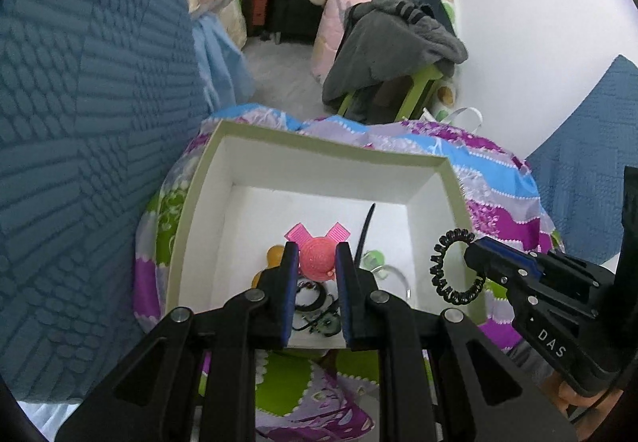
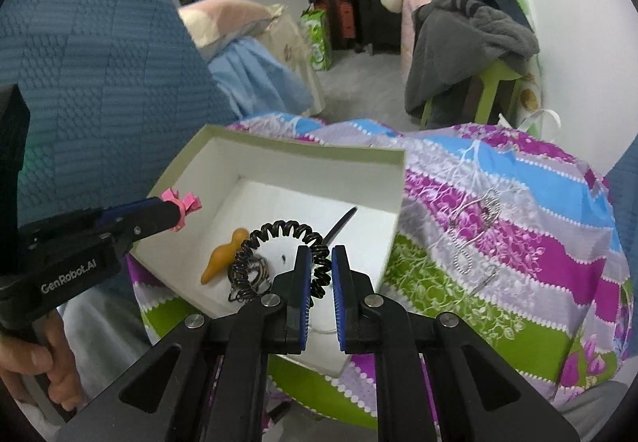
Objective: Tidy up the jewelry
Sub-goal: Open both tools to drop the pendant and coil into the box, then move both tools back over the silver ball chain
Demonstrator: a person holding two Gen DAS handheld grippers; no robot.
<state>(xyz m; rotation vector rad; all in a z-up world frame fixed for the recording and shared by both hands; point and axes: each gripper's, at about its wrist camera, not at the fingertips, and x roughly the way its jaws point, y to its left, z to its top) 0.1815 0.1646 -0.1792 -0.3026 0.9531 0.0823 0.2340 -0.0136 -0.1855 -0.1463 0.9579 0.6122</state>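
My left gripper is shut on a pink hat-shaped hair clip with a pink ribbon, held over the open white box. The right wrist view shows that gripper at the box's left rim, with the pink clip at its tip. My right gripper is shut on a black spiral hair tie, which hangs above the box. In the left wrist view the right gripper comes in from the right, and the hair tie dangles over the box's right wall.
Inside the box lie an orange clip, a black stick, dark hair ties and a green piece. The box rests on a striped floral cloth, where a silver chain lies. Blue quilted fabric rises on the left.
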